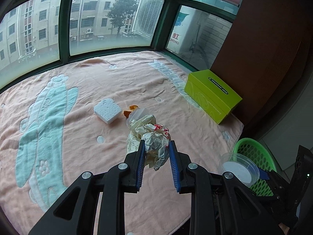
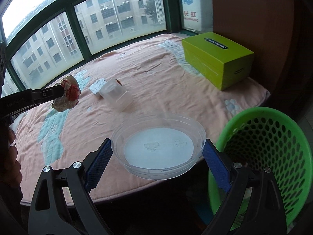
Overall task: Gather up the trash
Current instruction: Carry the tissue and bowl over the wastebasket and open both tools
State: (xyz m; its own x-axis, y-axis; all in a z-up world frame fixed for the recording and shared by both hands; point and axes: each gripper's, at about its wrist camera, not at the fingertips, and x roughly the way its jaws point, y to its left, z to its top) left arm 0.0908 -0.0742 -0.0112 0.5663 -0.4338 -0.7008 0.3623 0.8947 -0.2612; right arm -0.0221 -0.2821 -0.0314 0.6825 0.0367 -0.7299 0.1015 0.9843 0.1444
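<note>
Pink blanket (image 2: pixel 160 82) covers the platform up to the window frame; its middle and left lie open. Yellow-green box (image 2: pixel 217 58) sits at the far right edge. Green basket (image 2: pixel 262 148) stands off the near right edge. Right gripper (image 2: pixel 156 152) clamps a clear lid (image 2: pixel 158 146) beside the basket rim. Left gripper (image 1: pixel 156 152) pinches crumpled wrapper (image 1: pixel 154 145) above the blanket. Clear cup (image 2: pixel 116 94), foam block (image 1: pixel 107 110) and orange peel (image 1: pixel 130 110) lie mid-blanket.

Orange scrap (image 1: pixel 130 110): we see it half hidden behind the clear cup (image 1: pixel 137 115).
Green basket (image 2: pixel 262 156): we see its right side cut off.
Box lettering (image 1: pixel 218 85): too small to read.
</note>
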